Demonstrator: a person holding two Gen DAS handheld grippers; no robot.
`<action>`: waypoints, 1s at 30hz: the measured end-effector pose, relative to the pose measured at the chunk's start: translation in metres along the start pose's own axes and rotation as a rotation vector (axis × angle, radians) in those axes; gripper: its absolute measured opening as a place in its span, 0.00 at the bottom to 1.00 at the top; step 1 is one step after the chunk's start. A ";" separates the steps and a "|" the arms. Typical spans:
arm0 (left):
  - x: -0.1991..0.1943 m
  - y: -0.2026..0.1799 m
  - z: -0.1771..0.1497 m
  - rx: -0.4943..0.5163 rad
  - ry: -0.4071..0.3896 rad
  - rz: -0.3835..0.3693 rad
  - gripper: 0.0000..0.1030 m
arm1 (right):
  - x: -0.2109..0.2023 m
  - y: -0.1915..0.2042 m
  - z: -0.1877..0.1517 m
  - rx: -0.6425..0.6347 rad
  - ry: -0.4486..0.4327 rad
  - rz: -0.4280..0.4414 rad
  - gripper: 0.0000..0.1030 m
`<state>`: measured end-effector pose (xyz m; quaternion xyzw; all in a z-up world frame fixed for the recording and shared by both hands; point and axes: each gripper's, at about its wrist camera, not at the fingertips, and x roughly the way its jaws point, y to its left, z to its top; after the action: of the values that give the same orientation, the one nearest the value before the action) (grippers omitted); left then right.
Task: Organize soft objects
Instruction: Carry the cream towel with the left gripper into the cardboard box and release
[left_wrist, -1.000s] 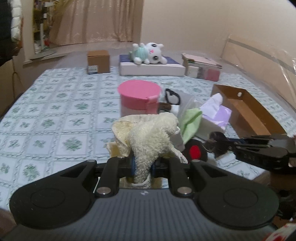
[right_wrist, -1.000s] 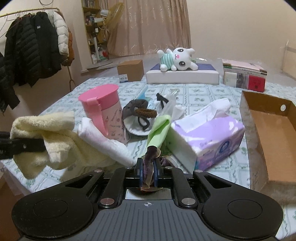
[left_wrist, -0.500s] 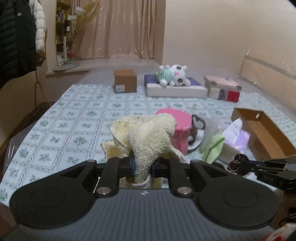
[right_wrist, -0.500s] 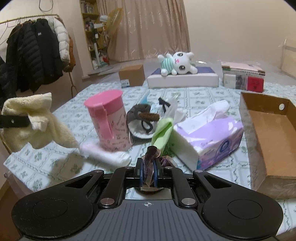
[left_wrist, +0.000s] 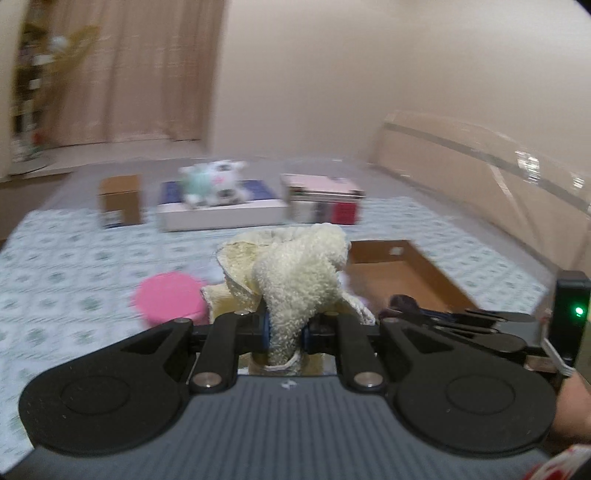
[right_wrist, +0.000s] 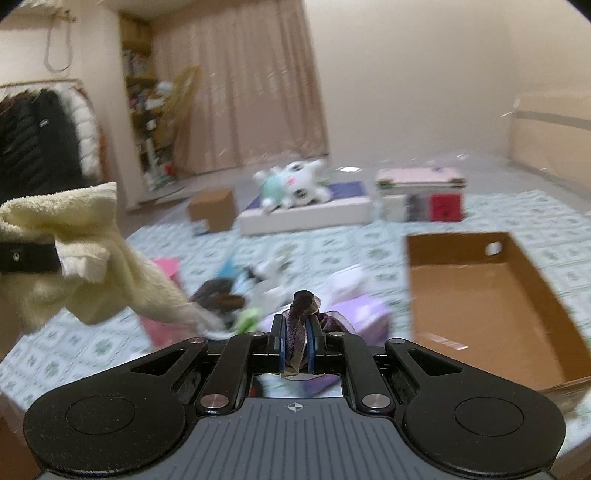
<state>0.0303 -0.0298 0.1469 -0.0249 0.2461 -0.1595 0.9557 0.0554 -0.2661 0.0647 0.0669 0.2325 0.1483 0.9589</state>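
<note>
While clamped, fluffy cream towel (left_wrist: 299, 273) bunches; cardboard box (right_wrist: 480, 295) rectangular.

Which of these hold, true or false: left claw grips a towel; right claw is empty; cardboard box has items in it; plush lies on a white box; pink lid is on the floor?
1. Left claw grips the towel. True.
2. Right claw is empty. False: it is shut on a purple cloth.
3. Cardboard box has items in it. False: none visible inside.
4. Plush lies on a white box. True.
5. Pink lid is on the floor. False: it is on the table.
</note>
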 end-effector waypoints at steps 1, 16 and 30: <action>0.007 -0.012 0.002 0.010 0.002 -0.030 0.13 | -0.004 -0.010 0.003 0.005 -0.009 -0.019 0.10; 0.165 -0.141 0.005 0.058 0.140 -0.263 0.13 | -0.028 -0.155 0.010 0.094 -0.030 -0.277 0.11; 0.208 -0.139 -0.021 0.043 0.159 -0.254 0.62 | 0.000 -0.183 -0.009 0.152 0.043 -0.270 0.11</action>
<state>0.1521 -0.2269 0.0501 -0.0224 0.3124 -0.2858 0.9056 0.0974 -0.4390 0.0208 0.1041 0.2705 0.0014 0.9571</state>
